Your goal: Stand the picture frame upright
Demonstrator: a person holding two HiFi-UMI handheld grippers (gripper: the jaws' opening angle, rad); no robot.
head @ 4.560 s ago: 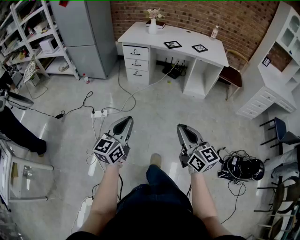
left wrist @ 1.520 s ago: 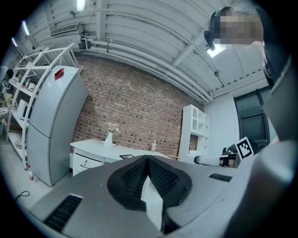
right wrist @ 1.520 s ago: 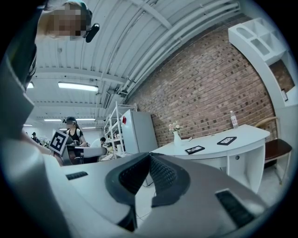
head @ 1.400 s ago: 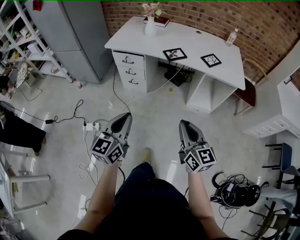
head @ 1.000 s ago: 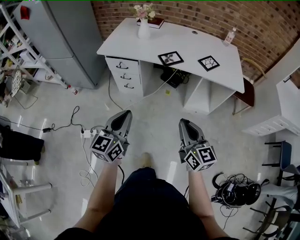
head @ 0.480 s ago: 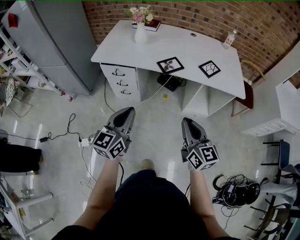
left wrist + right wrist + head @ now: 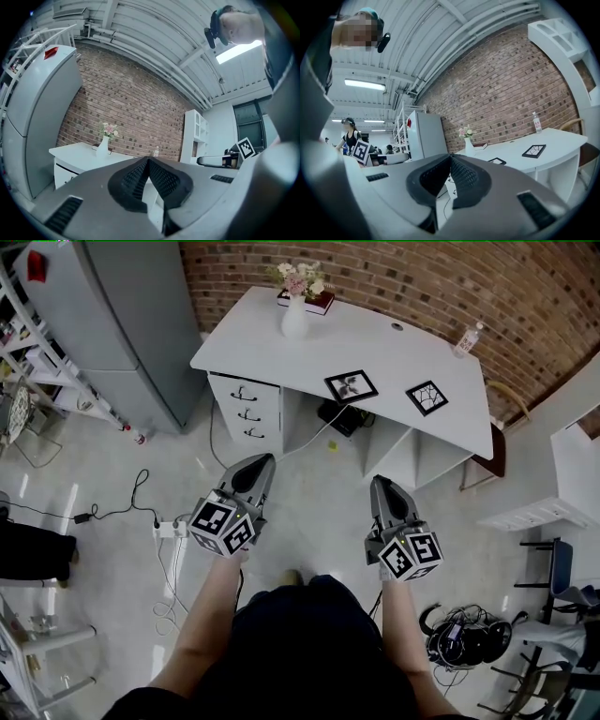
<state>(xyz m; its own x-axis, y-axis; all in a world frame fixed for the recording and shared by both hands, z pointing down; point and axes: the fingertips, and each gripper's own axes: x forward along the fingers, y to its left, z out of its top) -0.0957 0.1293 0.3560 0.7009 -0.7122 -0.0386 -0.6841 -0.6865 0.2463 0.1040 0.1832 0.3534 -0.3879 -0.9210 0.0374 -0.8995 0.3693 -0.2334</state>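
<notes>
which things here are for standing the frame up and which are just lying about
For the job: left picture frame, right picture frame (both flat; unclear which is meant), white desk, left gripper, right gripper.

Lying about: vase of flowers, bottle, fridge, power strip, cable heap.

A white desk (image 7: 281,357) stands ahead of the left gripper (image 7: 255,465) and right gripper (image 7: 382,484), bearing a vase (image 7: 294,322), book (image 7: 319,302) and bottle (image 7: 466,337). A fridge (image 7: 122,324) stands ahead-left of the left gripper, with a power strip (image 7: 171,529) on the floor to its left. Behind the right gripper, to its right, lies a cable heap (image 7: 464,638).
</notes>
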